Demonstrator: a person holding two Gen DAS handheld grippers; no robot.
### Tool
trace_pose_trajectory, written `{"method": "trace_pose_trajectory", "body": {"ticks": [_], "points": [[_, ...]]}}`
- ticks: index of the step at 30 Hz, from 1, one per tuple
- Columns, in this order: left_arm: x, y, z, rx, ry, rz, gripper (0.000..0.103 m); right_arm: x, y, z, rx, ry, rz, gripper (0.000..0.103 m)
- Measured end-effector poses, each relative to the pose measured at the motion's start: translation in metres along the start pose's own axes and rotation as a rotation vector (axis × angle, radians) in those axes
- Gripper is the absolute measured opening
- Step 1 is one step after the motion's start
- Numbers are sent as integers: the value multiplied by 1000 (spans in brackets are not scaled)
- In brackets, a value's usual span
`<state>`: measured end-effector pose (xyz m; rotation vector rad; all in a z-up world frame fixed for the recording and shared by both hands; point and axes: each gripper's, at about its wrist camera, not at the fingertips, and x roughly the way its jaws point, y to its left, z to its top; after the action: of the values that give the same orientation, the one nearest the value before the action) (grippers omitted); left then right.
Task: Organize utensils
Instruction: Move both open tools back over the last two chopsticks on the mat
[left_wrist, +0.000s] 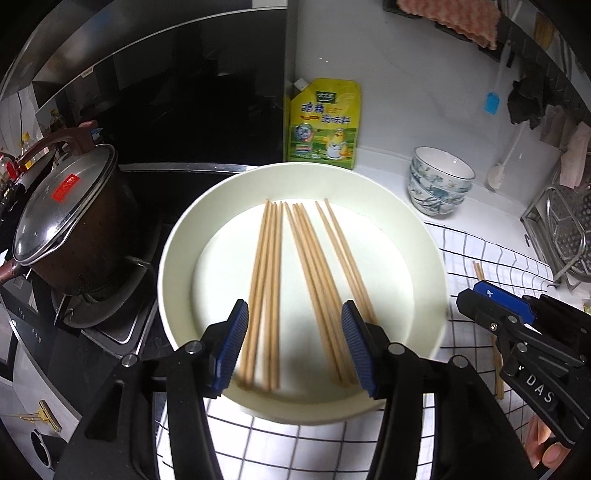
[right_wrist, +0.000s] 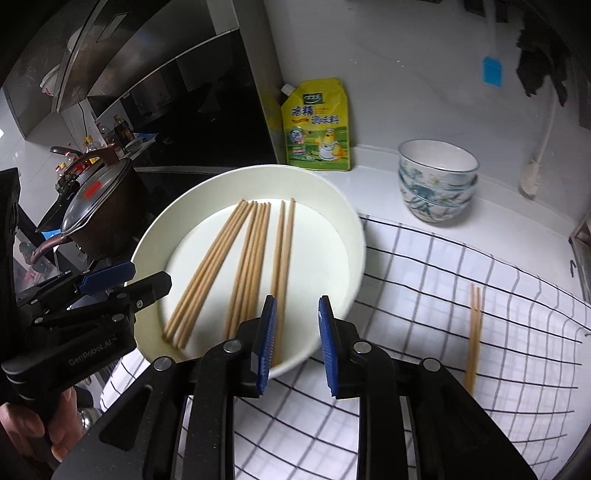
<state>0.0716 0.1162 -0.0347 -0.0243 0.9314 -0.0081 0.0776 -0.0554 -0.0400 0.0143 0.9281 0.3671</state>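
A wide white bowl sits on a checked cloth and holds several wooden chopsticks in three bunches. It also shows in the right wrist view, with the chopsticks inside. My left gripper is open and empty, just above the bowl's near rim. My right gripper is open and empty over the bowl's near right edge. One more pair of chopsticks lies on the cloth to the right; in the left wrist view that pair is partly hidden behind the right gripper.
A lidded pot stands on the stove at left. A yellow seasoning pouch leans on the back wall. Stacked patterned bowls stand at back right. A metal rack is at far right. The checked cloth covers the counter.
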Motion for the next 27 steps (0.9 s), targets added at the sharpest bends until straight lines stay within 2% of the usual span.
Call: {"method": "trace_pose_trajectory", "body": {"ticks": [14,27], "points": [[-13,-72,-17,82,16,-73,55,-45,-58,-37,58,-11,-59,25],[-4,-131,-32,162,54,-139,57,-60,-119,-77,150,5,-135,25]]}}
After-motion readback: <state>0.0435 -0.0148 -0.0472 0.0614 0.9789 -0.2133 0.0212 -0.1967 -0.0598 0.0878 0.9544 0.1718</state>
